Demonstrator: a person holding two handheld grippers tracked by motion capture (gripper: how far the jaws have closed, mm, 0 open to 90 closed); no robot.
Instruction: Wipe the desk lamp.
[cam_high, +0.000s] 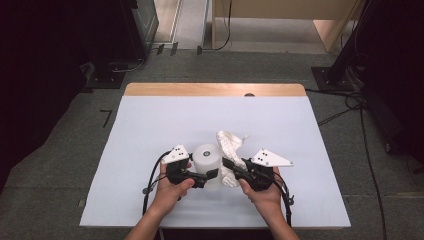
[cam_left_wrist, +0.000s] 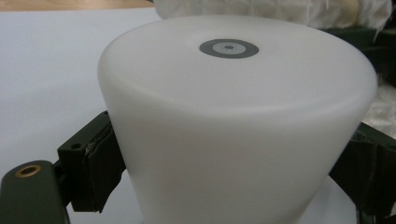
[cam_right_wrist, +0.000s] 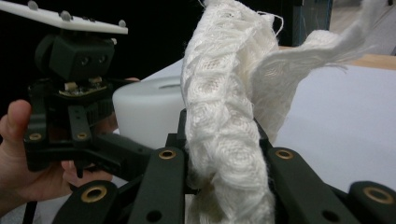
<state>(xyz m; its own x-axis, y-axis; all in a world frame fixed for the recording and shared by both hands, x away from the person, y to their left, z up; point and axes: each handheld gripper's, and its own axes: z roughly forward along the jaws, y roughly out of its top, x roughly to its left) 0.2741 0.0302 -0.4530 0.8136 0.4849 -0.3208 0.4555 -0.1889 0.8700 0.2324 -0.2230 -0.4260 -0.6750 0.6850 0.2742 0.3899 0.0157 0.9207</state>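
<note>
A white plastic cup stands upside down on the white table, near the front middle. Its top carries a round grey mark. My left gripper is shut on the cup, with one black pad pressed to each side of it. Just right of the cup, a white knitted cloth rises bunched and upright. My right gripper is shut on the cloth low down, jaws squeezing the folds. In the right gripper view the left gripper and the cup sit behind the cloth.
A bare wooden strip runs along the table's far edge. Free table surface lies to the left, right and beyond the cup. Cables and dark stands are on the floor around the table.
</note>
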